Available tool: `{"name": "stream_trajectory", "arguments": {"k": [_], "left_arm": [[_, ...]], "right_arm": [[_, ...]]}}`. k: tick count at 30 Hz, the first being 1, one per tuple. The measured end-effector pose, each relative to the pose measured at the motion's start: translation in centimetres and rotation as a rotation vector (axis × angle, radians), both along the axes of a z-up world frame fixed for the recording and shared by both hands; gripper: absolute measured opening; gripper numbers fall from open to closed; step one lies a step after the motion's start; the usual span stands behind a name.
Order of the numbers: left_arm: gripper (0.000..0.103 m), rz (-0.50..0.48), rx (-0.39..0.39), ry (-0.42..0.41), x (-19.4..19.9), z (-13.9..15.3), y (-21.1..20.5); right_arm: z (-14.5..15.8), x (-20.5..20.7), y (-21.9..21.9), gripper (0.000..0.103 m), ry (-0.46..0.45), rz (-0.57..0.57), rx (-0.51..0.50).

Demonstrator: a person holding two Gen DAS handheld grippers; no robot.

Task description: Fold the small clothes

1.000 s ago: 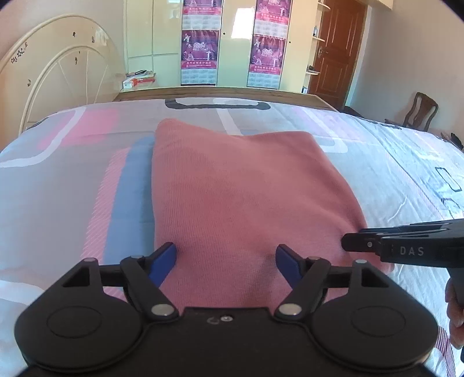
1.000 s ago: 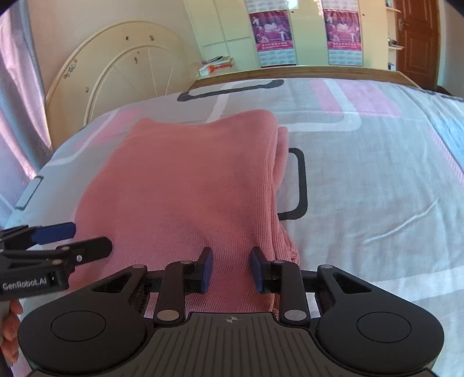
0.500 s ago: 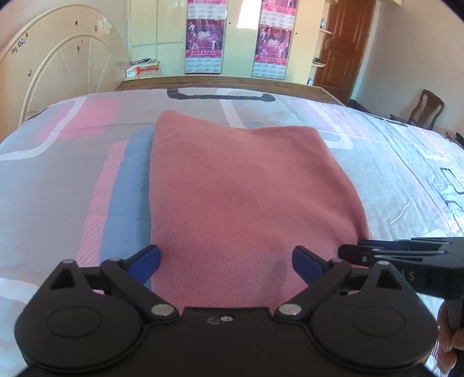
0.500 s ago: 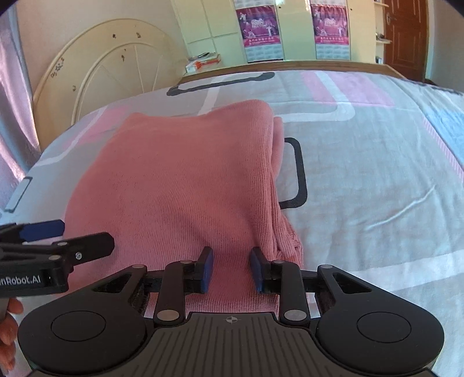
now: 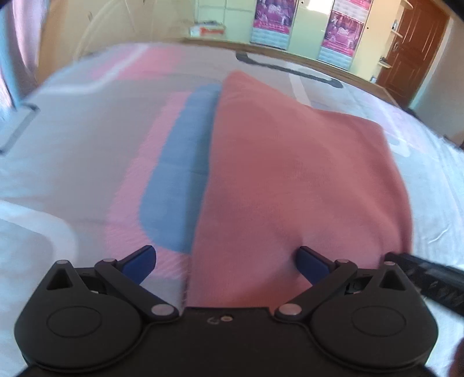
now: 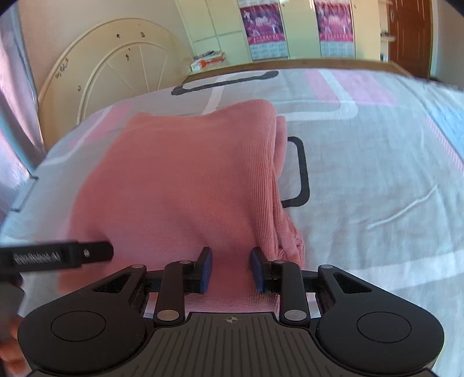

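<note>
Pink ribbed knit garment (image 6: 185,179) lies folded rectangular on smooth bedsheet (image 6: 377,179).

I counted one folded pink garment (image 6: 188,179) lying on one bed (image 6: 377,179), and two grippers over its near edge: my left gripper (image 5: 226,261) and my right gripper (image 6: 231,268), each with two blue-tipped fingers. Behind the bed I made out two posters (image 6: 262,26) on the pale green cupboards, one brown door (image 6: 410,34), one round cream headboard (image 6: 116,66) leaning at the wall, and one small stack of boxes (image 6: 208,59), whose exact number I could not tell.
</note>
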State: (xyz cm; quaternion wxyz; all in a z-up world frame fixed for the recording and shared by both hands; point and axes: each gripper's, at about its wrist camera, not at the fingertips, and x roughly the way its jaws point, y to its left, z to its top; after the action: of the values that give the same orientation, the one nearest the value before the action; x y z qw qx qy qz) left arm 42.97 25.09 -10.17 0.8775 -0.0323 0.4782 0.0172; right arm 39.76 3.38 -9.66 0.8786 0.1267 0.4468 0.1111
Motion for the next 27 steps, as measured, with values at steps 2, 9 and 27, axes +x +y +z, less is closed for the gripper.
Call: {"name": "stream_trajectory", "arguments": {"k": [2,9,27], "left_arm": [[0.102,-0.001,0.057,-0.041,-1.3,1.0,-0.5],[0.102,0.004,0.004,-0.08,-7.3,6.4,-1.2],[0.102,0.024,0.118,-0.239,-24.7,15.6,-5.6]], "right_arm": [[1.0,-0.7,-0.9,0.043,0.002,-0.021,0.071],[5.5,-7.1,-2.6,0.063,-0.064,0.005,0.07],[16.6,-26.2,-3.4,0.102,-0.386,0.016,-0.151]]}}
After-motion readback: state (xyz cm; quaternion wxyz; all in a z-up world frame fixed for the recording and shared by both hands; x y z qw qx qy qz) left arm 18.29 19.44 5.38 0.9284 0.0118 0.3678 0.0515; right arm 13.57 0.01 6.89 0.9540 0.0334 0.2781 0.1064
